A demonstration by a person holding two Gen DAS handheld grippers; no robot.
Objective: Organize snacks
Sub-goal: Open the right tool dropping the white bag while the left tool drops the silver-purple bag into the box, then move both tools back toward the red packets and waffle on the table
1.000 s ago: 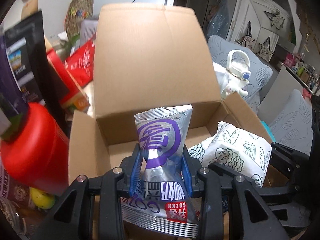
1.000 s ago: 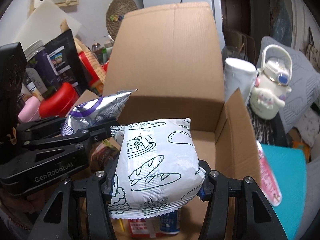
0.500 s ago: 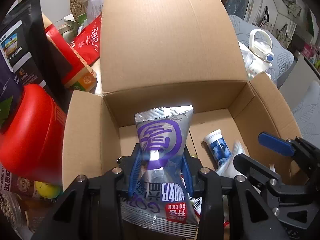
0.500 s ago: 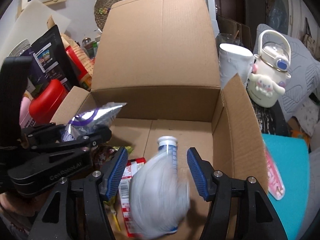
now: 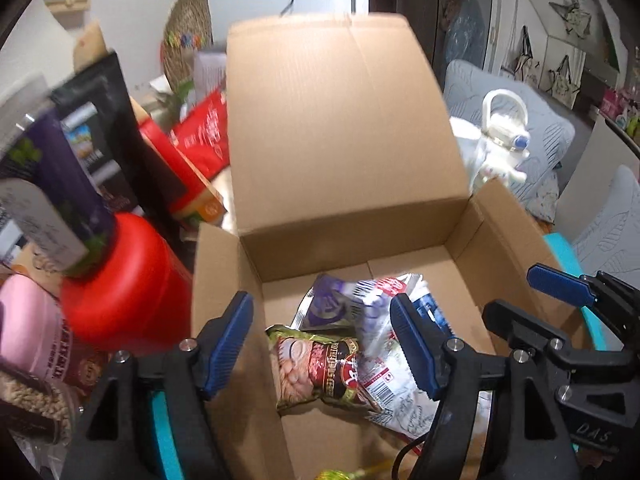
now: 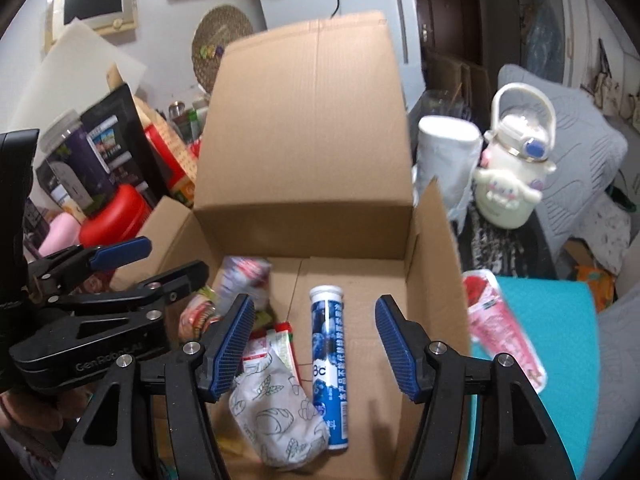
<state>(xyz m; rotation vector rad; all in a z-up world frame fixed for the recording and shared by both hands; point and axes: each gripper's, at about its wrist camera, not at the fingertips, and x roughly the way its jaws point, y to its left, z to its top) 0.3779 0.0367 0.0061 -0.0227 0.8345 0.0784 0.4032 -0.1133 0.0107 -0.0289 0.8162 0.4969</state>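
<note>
Both tools, left [image 5: 322, 344] and right [image 6: 314, 346], have released their packets into the box [image 6: 308, 128]; next snack needed.

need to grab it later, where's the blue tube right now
In the right wrist view, the blue tube lies lengthwise on the floor of the cardboard box, right of centre, its lower end beside the white bread-print packet.

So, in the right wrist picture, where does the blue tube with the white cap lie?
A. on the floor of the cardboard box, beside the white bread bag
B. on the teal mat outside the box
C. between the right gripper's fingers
A: the blue tube lies flat on the cardboard box floor, next to the white bread bag; the right gripper is open and empty above it.
</note>
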